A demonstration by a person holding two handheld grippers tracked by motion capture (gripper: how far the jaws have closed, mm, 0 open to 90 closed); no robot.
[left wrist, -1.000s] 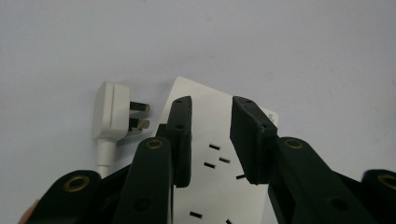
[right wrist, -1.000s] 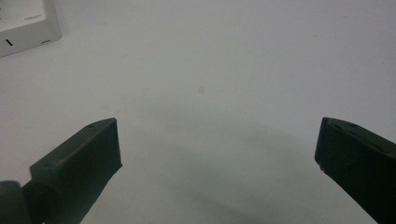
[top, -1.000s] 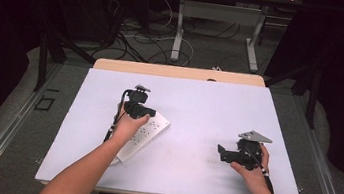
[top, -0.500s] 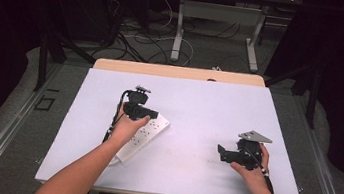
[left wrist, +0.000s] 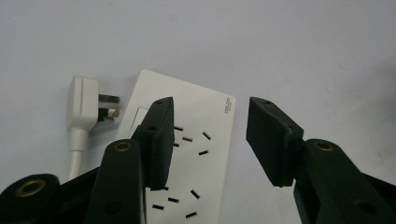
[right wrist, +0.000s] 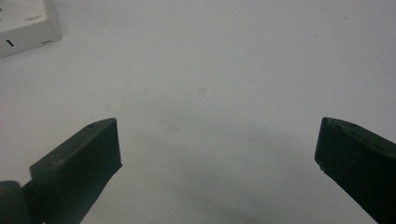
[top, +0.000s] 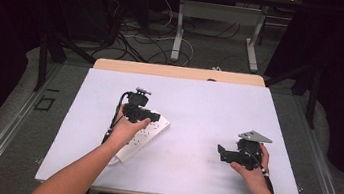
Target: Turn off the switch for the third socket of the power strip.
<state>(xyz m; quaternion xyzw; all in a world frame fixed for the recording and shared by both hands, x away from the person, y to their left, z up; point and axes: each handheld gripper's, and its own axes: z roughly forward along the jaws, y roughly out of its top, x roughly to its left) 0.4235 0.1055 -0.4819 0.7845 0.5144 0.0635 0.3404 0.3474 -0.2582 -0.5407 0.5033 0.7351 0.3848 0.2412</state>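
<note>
The power strip (left wrist: 187, 154) is white, dotted with short black slots and a small dark printed label at one corner. The plug (left wrist: 83, 101) beside it is white too, with dull metal prongs, and its cord (left wrist: 75, 151) is white. The desk (top: 199, 105) is pale lavender-white with a light wood edge at the far side. Both hand-held grippers, left (left wrist: 210, 137) and right (right wrist: 217, 154), are black; the left one has brass-coloured rivets.
</note>
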